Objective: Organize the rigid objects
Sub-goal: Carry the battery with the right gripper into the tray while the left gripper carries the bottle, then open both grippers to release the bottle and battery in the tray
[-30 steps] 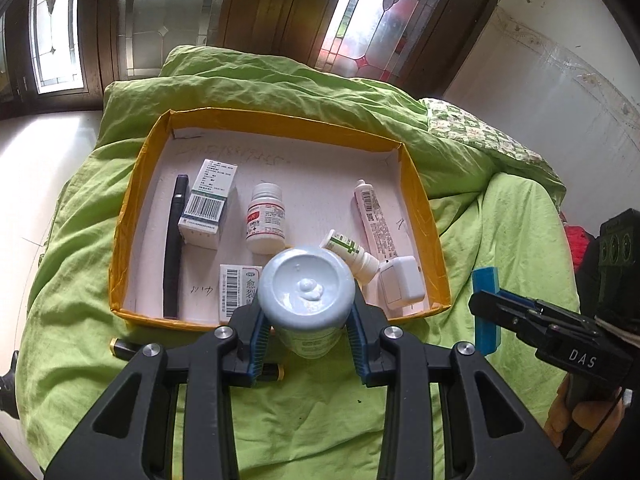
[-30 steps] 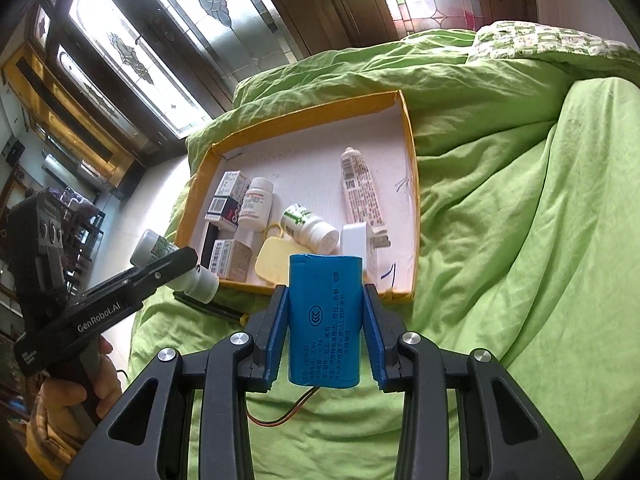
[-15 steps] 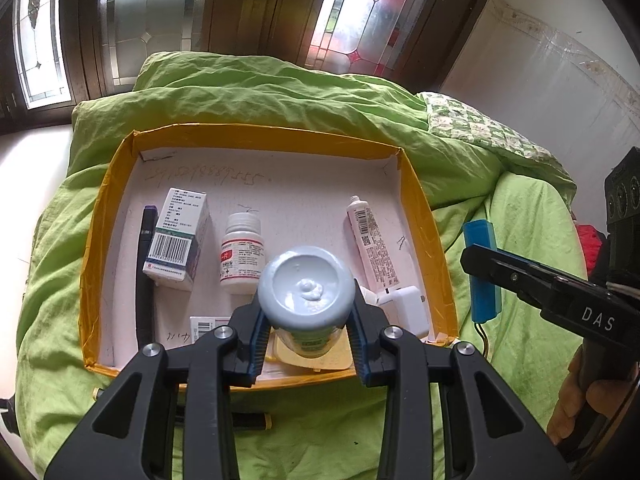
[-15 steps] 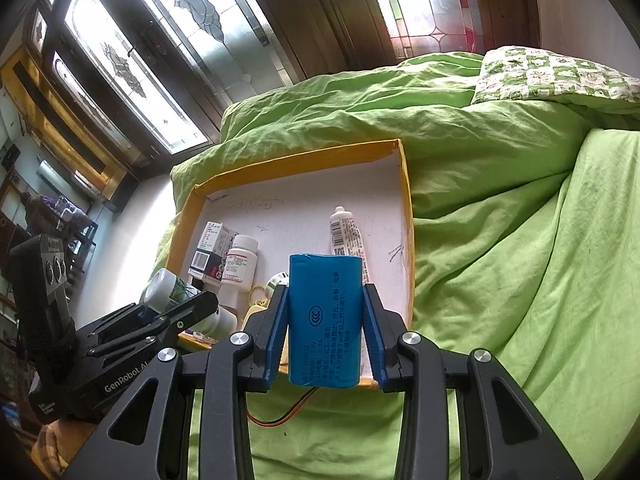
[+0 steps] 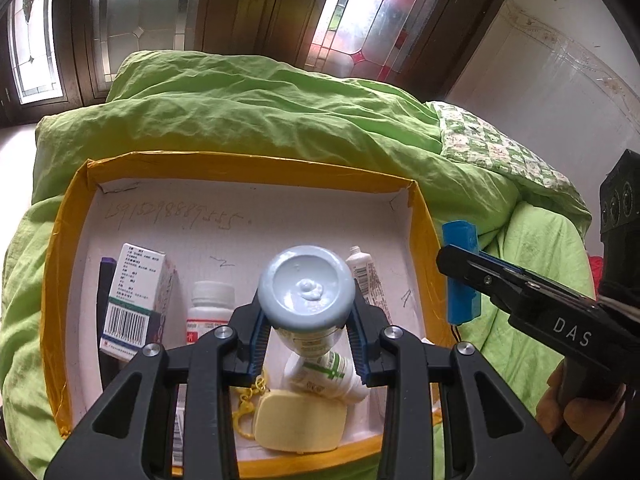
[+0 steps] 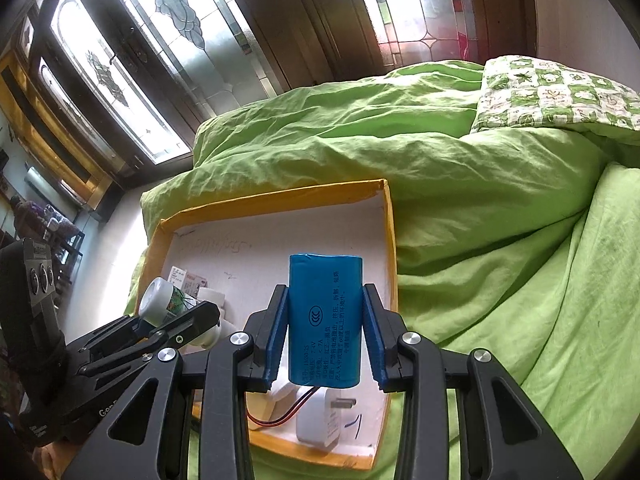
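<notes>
My left gripper (image 5: 307,344) is shut on a small bottle with a pale blue-grey cap (image 5: 306,288) and holds it above the middle of the yellow-rimmed box (image 5: 424,216). My right gripper (image 6: 325,340) is shut on a blue battery pack (image 6: 324,316) with red and black wires, held over the box's right front part (image 6: 390,240). The battery pack also shows in the left wrist view (image 5: 462,272), just outside the box's right rim. The left gripper and its bottle show in the right wrist view (image 6: 160,300).
In the box lie a medicine carton (image 5: 134,300), a white pill bottle (image 5: 208,308), a tube (image 5: 364,276), a green-labelled bottle (image 5: 328,376), a yellow case (image 5: 300,420), a dark pen (image 5: 105,320) and a white plug (image 6: 324,420). Green duvet (image 6: 480,200) surrounds it.
Both grippers have moved forward and now hang over the box, still holding their objects. The box fills more of both views.
</notes>
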A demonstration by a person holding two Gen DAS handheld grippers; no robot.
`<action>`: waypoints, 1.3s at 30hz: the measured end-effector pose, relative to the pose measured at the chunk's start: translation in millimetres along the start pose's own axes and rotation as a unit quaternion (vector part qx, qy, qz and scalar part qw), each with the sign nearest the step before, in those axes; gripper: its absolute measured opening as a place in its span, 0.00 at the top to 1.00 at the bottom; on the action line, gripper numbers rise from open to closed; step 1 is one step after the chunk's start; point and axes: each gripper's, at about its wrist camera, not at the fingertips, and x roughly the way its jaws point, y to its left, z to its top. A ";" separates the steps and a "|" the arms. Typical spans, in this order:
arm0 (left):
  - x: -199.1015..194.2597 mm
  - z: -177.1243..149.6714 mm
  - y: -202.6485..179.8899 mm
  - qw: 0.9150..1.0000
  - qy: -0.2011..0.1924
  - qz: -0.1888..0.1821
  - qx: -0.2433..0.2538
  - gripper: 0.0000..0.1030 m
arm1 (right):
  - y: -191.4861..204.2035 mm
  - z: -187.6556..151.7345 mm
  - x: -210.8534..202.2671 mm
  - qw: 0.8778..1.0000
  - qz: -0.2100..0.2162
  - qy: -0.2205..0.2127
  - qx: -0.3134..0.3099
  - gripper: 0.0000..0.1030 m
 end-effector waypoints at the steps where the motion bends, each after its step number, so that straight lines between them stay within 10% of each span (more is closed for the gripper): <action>1: 4.7 2.7 -0.3 1.000 0.002 0.004 0.002 0.69 | -1.8 3.9 4.8 1.000 -0.001 0.001 0.000 0.69; 27: 58.4 38.5 57.0 0.997 0.026 0.045 -0.060 0.69 | 11.5 23.7 94.2 0.989 -0.085 0.000 -0.125 0.69; 31: 49.8 38.3 61.0 0.996 0.022 0.035 -0.078 0.42 | 13.3 23.9 82.4 0.989 -0.077 -0.031 -0.122 0.51; 39: -9.9 19.0 59.9 0.998 0.003 0.002 -0.058 0.39 | 15.7 20.8 30.6 0.995 -0.032 -0.059 -0.080 0.35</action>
